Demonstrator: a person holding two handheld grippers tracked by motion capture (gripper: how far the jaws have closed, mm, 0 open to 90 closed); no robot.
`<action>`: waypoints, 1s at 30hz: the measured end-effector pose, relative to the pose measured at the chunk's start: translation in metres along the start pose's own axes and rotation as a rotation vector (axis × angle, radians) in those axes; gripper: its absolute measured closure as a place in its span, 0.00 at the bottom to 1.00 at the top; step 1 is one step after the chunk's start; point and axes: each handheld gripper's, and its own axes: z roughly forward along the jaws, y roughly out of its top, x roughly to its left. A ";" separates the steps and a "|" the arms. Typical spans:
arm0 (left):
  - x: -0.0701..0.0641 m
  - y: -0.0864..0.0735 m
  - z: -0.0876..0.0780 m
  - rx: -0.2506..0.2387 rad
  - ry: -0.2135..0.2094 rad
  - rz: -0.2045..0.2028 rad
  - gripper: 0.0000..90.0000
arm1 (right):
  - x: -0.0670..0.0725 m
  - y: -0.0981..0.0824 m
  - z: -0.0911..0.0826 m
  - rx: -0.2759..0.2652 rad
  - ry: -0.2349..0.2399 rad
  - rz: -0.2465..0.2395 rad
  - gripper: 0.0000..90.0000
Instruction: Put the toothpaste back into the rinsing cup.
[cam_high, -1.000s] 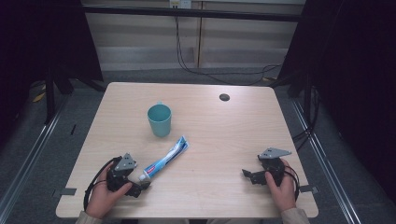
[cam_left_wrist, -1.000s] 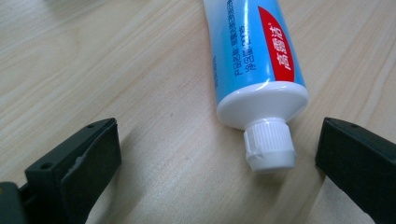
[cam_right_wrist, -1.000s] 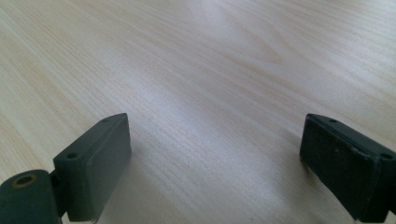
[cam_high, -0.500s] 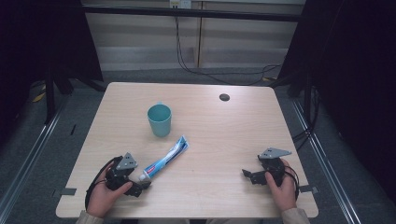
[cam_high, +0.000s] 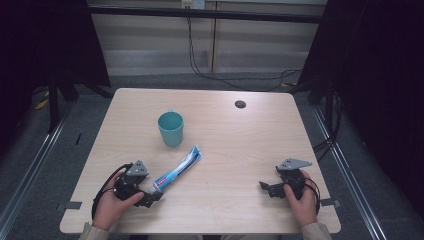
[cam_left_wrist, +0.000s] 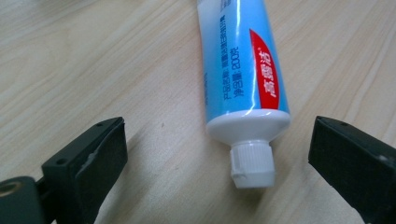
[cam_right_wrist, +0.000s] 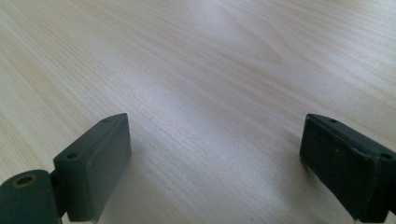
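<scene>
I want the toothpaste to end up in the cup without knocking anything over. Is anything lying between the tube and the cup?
Nothing visible does. The toothpaste tube lies flat with its flat end toward the teal cup, and only bare table separates them. The left gripper sits open around the cap end.

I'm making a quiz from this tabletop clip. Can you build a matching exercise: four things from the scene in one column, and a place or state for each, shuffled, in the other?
Things:
1. cup
2. toothpaste tube
3. left gripper
4. right gripper

Places or states:
A. open over bare wood
B. lying flat, white cap toward the person
C. upright, beyond the tube
D. open, jaws either side of the cap

Pairs: 1-C, 2-B, 3-D, 4-A
</scene>
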 end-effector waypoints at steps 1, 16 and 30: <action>0.000 0.001 0.000 0.000 -0.005 -0.003 0.05 | 0.000 0.000 0.000 0.000 0.000 0.002 0.09; 0.001 0.034 0.001 0.078 -0.027 -0.001 0.08 | 0.000 0.000 0.000 0.001 0.000 0.001 0.09; 0.001 0.061 0.013 0.165 -0.033 0.004 0.15 | 0.000 0.000 0.000 0.000 0.000 0.000 0.09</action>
